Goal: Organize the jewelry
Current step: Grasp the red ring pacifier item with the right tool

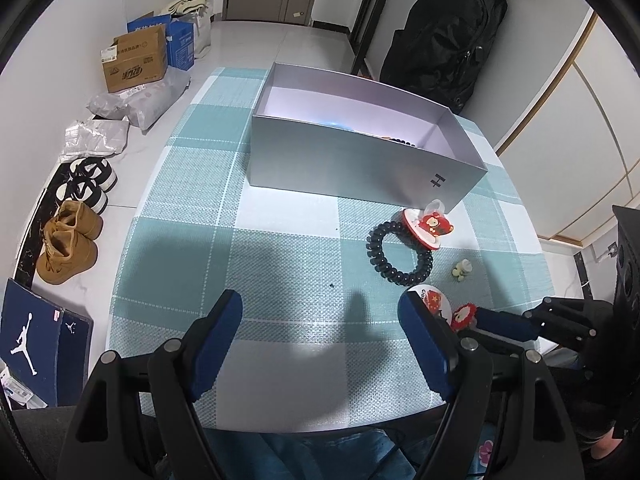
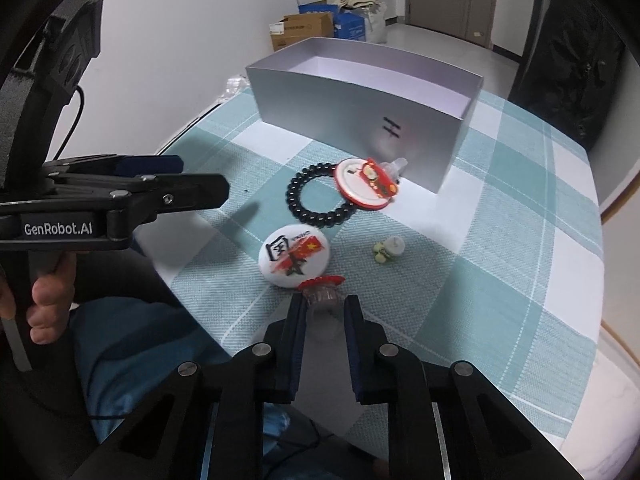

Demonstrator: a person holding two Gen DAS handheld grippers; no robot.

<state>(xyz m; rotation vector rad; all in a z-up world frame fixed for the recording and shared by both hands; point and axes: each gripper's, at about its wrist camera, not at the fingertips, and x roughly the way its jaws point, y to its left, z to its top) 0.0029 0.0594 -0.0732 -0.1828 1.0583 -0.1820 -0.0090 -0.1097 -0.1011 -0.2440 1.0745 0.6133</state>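
Note:
An open silver box (image 1: pixel 360 160) (image 2: pixel 360 108) stands at the back of the checked tablecloth. In front of it lies a black bead bracelet (image 1: pixel 400 258) (image 2: pixel 318 202), and a red-and-white bear badge (image 1: pixel 428 228) (image 2: pixel 366 184) rests on its rim. Nearer are a white badge with a red flag (image 1: pixel 430 300) (image 2: pixel 294 256) and a small green-white charm (image 1: pixel 462 270) (image 2: pixel 388 250). My right gripper (image 2: pixel 325 306) (image 1: pixel 500 324) is shut on a small clear piece with a red top (image 2: pixel 322 284) (image 1: pixel 464 316). Left of these items, my left gripper (image 1: pixel 320 320) (image 2: pixel 180 178) hangs open and holds nothing.
Dark beads (image 1: pixel 400 141) show inside the box. On the floor left of the table are shoes (image 1: pixel 72 240), cardboard boxes (image 1: pixel 136 60) and plastic bags. A black backpack (image 1: pixel 444 40) hangs behind the box. The table's near edge lies just under both grippers.

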